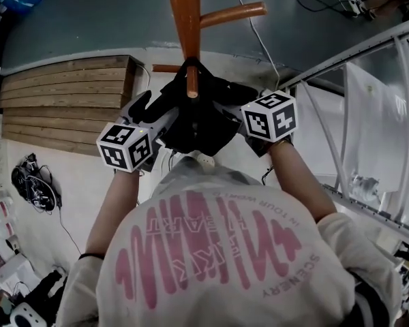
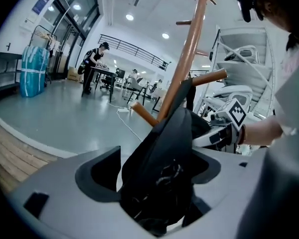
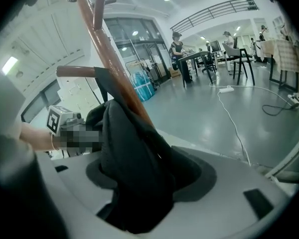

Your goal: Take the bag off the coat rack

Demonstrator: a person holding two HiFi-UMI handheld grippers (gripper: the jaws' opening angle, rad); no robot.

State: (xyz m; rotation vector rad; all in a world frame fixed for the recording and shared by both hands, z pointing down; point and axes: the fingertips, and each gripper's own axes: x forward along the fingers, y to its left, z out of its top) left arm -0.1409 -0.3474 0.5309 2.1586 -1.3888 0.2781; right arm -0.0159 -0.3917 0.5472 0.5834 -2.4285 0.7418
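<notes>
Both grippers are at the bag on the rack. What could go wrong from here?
1. The bag appears to hang over a peg. Pulled outward rather than lifted, it may snag there and tip the coat rack.
2. The left gripper is open around the bag, so only the right gripper seems to grip it, and the soft fabric could slip out.

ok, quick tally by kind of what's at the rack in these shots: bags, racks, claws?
bag: 1
coat rack: 1
claw: 2 (left claw, right claw)
total: 4
</notes>
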